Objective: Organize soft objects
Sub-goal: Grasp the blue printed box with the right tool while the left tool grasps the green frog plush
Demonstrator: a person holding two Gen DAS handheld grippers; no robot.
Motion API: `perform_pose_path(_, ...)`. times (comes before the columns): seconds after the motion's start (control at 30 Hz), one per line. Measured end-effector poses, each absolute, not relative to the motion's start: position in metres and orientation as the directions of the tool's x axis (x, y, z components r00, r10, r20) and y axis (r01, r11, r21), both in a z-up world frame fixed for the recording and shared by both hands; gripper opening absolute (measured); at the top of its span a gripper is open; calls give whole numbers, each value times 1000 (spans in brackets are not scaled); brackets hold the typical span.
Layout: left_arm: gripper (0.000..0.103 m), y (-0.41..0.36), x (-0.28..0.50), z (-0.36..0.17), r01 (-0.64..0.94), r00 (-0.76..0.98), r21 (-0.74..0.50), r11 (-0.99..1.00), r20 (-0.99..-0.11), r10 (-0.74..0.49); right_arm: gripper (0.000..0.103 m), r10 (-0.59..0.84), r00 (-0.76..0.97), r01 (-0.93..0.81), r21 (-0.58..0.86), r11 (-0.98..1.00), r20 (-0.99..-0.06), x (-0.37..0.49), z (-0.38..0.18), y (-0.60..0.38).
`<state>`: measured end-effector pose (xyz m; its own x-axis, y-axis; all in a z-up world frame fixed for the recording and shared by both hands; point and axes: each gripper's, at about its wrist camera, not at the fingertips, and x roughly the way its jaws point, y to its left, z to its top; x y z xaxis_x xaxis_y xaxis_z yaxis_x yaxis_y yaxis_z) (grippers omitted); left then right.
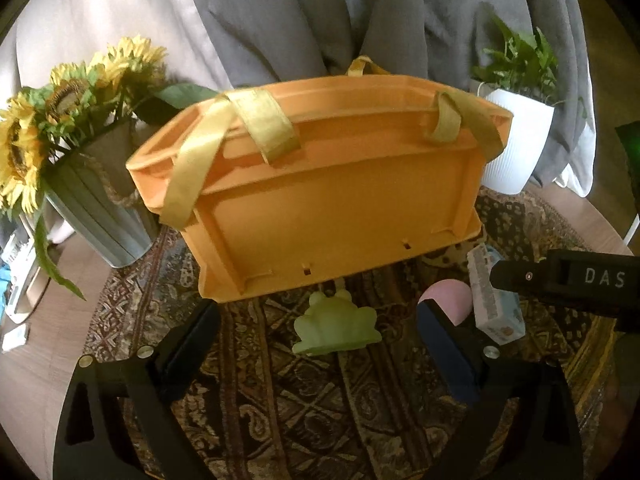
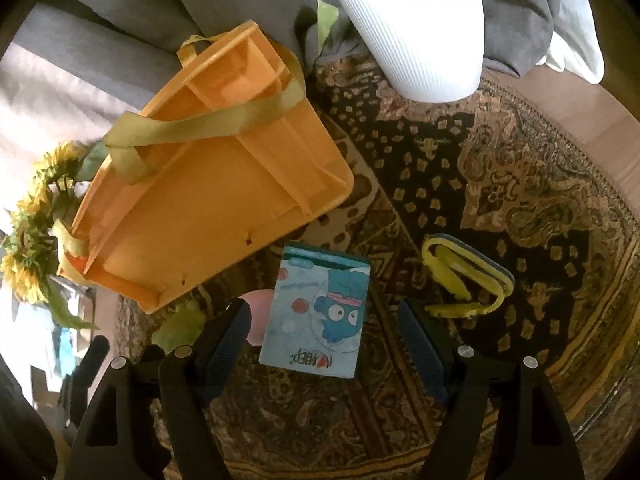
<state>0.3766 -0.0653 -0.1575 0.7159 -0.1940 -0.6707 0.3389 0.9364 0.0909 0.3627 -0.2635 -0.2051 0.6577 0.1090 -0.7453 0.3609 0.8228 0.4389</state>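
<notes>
Crate [image 1: 328, 216]: smooth, matt orange plastic, with woven yellow fabric straps [image 1: 192, 168] of slight sheen. Frog toy [image 1: 336, 326]: soft-looking matt green material. Packet [image 2: 316, 312]: glossy printed wrapper. Rug [image 2: 500, 184]: patterned woven textile, low pile. Planter [image 2: 420, 28]: ribbed white surface, matt. Bucket [image 1: 104, 208]: dull grey metal. Backdrop cloth [image 1: 320, 12]: grey, matt, creased.
</notes>
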Motion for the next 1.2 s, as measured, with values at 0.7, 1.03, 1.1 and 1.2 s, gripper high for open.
perform_pose_path(0.7,62,-72,396,-185,358,624,27,933,-750,-218,60,161,632,339,457,823,-758,380,-221,-260)
perform_pose_path(1.03,54,-70,391,-176,361,631,13,932,-739,-234,57,130,641,314,413,855,-757,375,-213,-256)
perform_pose_path(1.1,54,-68,389,-171,359,639,12,933,-732,-236,57,116,647,306,397,865,-753,374,-208,-254)
perform_pose_path(1.2,54,-65,386,-161,352,653,5,936,-718,-242,57,106,656,299,386,873,-748,370,-202,-252)
